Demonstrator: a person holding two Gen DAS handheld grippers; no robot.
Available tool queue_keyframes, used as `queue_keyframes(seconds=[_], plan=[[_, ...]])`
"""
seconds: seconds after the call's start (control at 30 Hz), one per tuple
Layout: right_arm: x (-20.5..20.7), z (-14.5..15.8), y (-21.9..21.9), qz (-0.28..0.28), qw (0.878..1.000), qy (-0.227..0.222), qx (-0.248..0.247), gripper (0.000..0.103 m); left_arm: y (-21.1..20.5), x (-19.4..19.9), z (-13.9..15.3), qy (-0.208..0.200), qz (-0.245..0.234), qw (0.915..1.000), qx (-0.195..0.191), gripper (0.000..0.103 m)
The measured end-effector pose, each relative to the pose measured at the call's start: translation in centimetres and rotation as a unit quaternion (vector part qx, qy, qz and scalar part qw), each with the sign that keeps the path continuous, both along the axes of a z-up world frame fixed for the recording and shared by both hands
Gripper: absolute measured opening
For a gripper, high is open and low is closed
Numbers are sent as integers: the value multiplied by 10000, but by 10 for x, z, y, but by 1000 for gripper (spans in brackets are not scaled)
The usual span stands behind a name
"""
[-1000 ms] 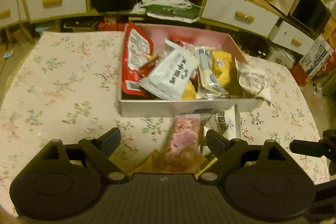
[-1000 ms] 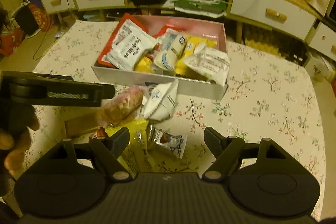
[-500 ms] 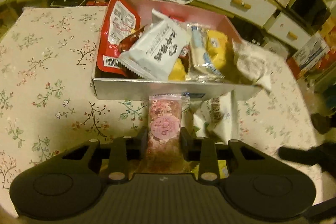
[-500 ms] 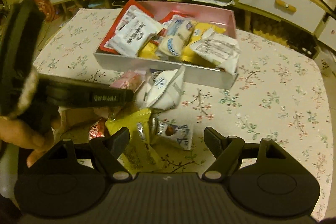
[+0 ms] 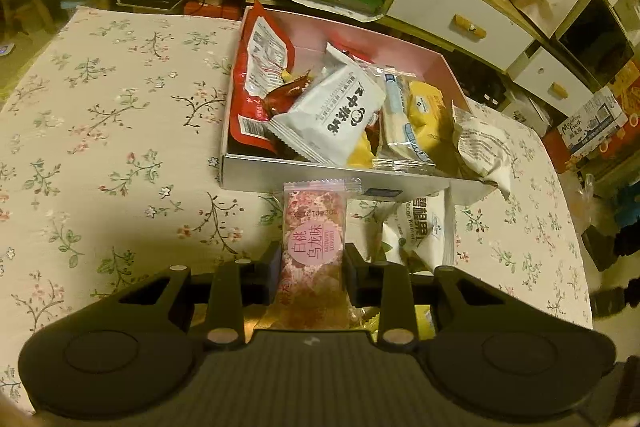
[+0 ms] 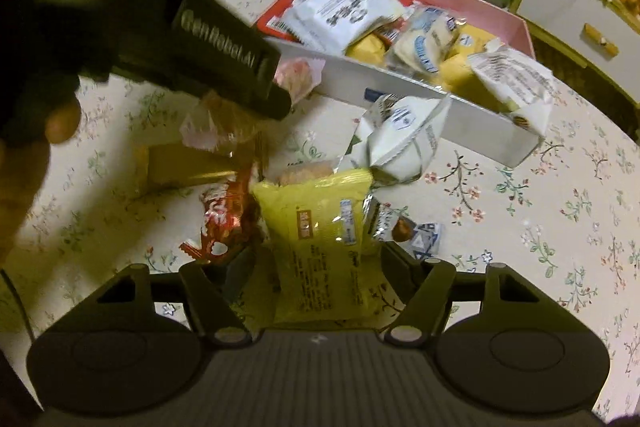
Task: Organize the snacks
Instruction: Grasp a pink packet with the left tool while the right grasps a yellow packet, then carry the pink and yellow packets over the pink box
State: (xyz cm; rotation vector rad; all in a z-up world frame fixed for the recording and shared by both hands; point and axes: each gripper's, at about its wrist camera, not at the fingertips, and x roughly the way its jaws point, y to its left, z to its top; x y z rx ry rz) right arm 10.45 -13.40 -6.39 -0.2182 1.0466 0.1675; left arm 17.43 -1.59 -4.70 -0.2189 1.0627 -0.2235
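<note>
My left gripper [image 5: 312, 263] is shut on a pink snack packet [image 5: 314, 223], held just in front of the open pink-lined box [image 5: 320, 175], which is full of snack packets. In the right wrist view one black left finger [image 6: 224, 67] crosses the upper left with the pink packet [image 6: 298, 77] at its tip. My right gripper [image 6: 318, 263] is low over a yellow packet [image 6: 320, 223] on the table. Its jaws are closing with the packet between them, and a gap still shows on the left side.
Loose snacks lie around the yellow one: a white packet [image 6: 400, 143] against the box wall, a red wrapper [image 6: 220, 223], a small blue-and-white packet [image 6: 408, 231] and a flat tan piece [image 6: 180, 167]. A hand [image 6: 24, 155] holds the left gripper. White drawers [image 5: 456, 15] stand behind the floral-clothed table [image 5: 120, 147].
The left gripper's jaws went from wide apart to shut on the pink packet. The right gripper came down over the yellow packet and its jaws narrowed.
</note>
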Motion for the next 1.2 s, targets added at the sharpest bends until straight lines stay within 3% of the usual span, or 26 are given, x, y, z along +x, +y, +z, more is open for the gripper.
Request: queue_keyframes(seconds=[0.07,0.2,0.63,1.2], plan=[[0,-4,3,35,9999,18,-113,48,0,0,0,1,5,10000,-28,37],[-1,-8,6,7,9998,84,-196,39,1,0,2,-11,-11,10000,-80,37],[-4,12,2,-115,9997,-55,-194,37,3,-2,9,-74,-3,9998,-205,37],[-13,43,-6,-320,9965,-705,-302,37,2,-9,29,-357,-47,9987,-357,37]])
